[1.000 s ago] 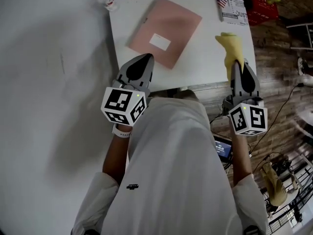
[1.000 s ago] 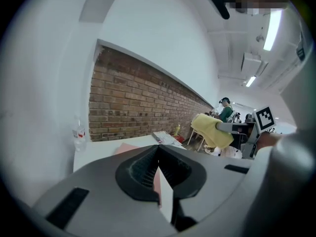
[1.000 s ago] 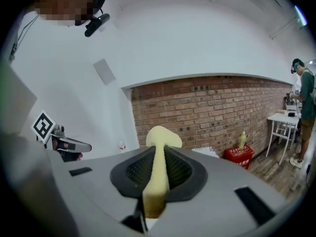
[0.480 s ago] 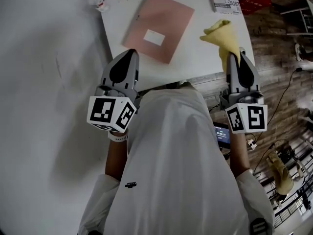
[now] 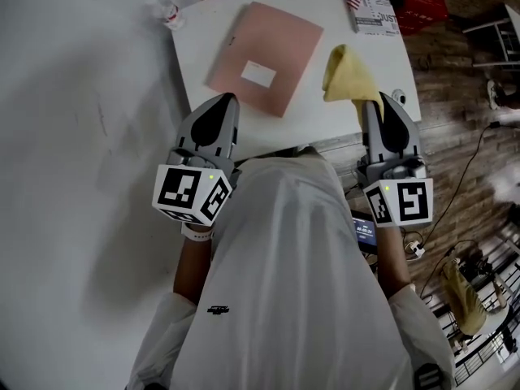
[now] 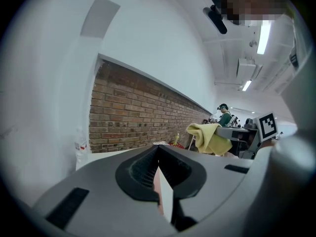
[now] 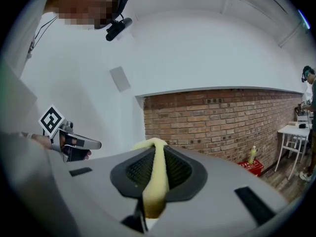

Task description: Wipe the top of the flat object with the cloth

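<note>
Cloth (image 5: pixel 344 73) — yellow, likely soft, light and limp — is pinched at one end in my right tongs (image 5: pixel 372 104), over the table (image 5: pixel 331 8) just right of the pink flat object (image 5: pixel 264 55). My left tongs (image 5: pixel 229 101) are closed on nothing, just beside the object's near edge. Its white label and the printed box (image 5: pixel 370 2) behind are too small to read.

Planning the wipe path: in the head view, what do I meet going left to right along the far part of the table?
Clear plastic bottle → pink flat object → yellow cloth, held in the right claw.
</note>
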Demonstrator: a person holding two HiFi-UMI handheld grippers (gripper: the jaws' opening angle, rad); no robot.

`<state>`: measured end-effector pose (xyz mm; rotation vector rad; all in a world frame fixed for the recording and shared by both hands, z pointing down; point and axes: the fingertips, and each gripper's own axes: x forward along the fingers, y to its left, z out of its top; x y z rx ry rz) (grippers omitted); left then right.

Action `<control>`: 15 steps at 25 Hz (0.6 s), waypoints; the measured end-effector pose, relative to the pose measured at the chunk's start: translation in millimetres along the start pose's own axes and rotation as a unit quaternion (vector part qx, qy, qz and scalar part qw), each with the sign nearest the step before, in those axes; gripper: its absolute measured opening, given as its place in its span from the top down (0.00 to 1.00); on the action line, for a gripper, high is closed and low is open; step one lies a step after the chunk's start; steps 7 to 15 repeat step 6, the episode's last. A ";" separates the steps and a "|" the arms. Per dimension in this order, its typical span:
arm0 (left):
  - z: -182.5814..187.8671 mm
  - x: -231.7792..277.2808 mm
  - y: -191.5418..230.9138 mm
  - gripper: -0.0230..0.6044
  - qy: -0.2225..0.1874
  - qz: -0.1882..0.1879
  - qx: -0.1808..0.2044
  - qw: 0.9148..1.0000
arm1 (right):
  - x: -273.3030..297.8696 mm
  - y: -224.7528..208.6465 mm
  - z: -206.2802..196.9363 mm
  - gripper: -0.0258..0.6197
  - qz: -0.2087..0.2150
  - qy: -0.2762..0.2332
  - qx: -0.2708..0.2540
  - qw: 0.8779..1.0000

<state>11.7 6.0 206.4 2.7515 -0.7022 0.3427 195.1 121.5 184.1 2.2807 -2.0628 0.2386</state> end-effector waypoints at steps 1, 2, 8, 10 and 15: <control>1.0 0.4 -0.4 0.94 -0.001 -0.001 0.001 1.000 | 2.4 2.0 1.5 0.89 0.003 -0.001 -0.001 1.000; 2.2 0.8 -0.4 0.94 -0.002 -0.002 0.002 1.000 | 4.8 3.9 3.1 0.89 0.007 -0.002 -0.003 1.000; 5.8 2.8 1.0 0.94 -0.005 -0.005 0.005 1.000 | 12.7 9.3 8.3 0.89 0.018 -0.006 -0.005 1.000; 5.8 2.8 1.0 0.94 -0.005 -0.005 0.005 1.000 | 12.7 9.3 8.3 0.89 0.018 -0.006 -0.005 1.000; 5.8 2.8 1.0 0.94 -0.005 -0.005 0.005 1.000 | 12.7 9.3 8.3 0.89 0.018 -0.006 -0.005 1.000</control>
